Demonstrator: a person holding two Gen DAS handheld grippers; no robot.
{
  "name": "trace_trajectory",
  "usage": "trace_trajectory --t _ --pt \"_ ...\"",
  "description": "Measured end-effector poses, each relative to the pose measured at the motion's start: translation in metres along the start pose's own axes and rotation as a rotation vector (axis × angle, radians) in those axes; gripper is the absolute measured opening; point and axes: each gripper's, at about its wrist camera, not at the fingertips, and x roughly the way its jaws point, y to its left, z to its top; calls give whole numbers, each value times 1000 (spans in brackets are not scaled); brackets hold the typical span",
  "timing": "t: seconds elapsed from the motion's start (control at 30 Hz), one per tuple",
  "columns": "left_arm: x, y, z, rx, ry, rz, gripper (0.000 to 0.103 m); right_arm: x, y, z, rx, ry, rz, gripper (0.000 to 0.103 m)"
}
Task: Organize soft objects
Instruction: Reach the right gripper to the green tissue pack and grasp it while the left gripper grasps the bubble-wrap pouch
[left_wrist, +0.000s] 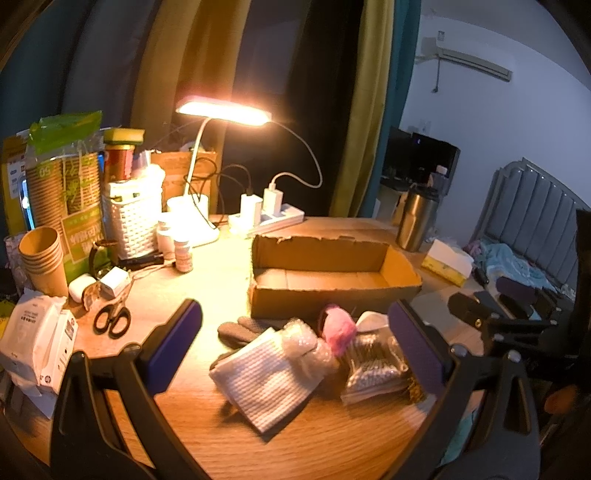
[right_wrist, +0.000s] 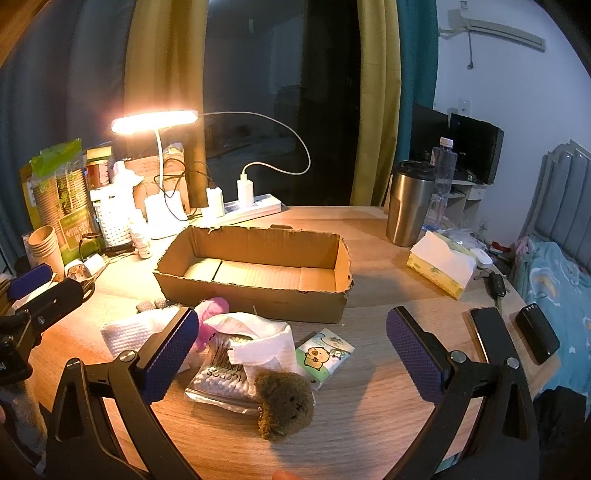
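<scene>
An open, empty cardboard box sits mid-table. In front of it lies a pile of soft things: a white cloth, bubble wrap, a grey glove, a pink plush, a bag of cotton swabs, a brown plush bear and a tissue packet. My left gripper is open above the pile. My right gripper is open above the bear and swabs. Neither holds anything.
A lit desk lamp, power strip, white basket, paper cups, scissors and wipes crowd the left. A steel tumbler, tissue box, phones and keys stand right.
</scene>
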Motion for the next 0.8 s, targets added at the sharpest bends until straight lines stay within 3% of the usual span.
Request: trace_trajectory --t 0.47,0.8 --pt "44 23 -24 1 134 67 101 36 -14 -18 -2 98 -13 103" --pt "83 42 -45 10 241 139 101 69 -47 -34 48 173 -56 103"
